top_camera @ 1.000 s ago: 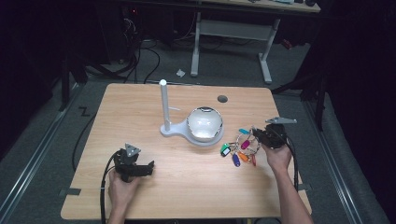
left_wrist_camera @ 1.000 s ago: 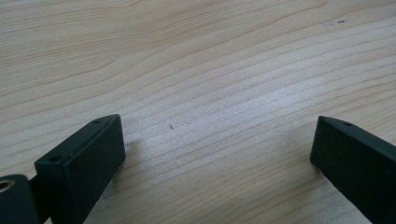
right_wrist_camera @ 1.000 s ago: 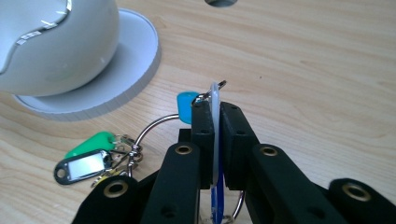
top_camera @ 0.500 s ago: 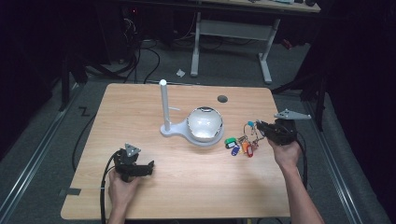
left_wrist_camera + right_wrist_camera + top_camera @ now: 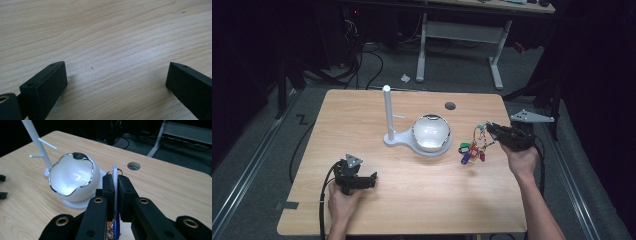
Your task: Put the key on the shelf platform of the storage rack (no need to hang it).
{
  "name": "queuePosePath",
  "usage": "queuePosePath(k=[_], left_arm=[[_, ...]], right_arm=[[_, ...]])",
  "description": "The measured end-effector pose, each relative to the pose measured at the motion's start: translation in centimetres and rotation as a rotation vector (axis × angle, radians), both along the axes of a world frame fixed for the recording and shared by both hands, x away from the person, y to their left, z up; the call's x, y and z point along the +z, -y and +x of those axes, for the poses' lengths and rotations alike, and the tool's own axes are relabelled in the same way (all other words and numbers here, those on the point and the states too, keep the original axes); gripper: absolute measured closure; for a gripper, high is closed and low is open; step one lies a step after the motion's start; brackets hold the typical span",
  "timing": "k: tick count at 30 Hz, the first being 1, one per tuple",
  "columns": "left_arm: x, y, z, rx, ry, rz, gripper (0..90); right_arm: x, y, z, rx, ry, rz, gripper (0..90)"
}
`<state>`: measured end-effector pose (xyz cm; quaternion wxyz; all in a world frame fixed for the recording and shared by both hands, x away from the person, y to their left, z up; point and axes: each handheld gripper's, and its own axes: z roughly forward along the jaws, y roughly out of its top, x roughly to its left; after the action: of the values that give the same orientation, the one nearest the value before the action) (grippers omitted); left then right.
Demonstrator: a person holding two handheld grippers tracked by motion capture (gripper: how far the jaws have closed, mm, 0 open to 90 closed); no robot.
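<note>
White dome beside lifted keys

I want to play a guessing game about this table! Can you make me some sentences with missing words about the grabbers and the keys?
1. The right gripper is shut on the bunch of ____.
2. The left gripper has its jaws ____, with nothing between them.
3. The colourful keys hang to the ____ of the white round holder in the high view.
4. The white pole stands on a ____ table.

Missing words: keys, open, right, wooden

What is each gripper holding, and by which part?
Right gripper: shut on the bunch of coloured key tags, gripping a white tag near its ring. Left gripper: open, nothing held.
</note>
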<state>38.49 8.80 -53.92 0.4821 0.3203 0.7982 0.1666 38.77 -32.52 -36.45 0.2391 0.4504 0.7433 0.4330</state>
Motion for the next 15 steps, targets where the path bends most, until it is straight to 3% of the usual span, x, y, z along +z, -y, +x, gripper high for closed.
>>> queuePosePath(k=[15], left_arm=[[0.0, 0.0, 0.0, 0.001, 0.001, 0.001, 4.1]], right_arm=[[3.5, -1.8, -0.9, 0.09, 0.049, 0.046, 85.7]])
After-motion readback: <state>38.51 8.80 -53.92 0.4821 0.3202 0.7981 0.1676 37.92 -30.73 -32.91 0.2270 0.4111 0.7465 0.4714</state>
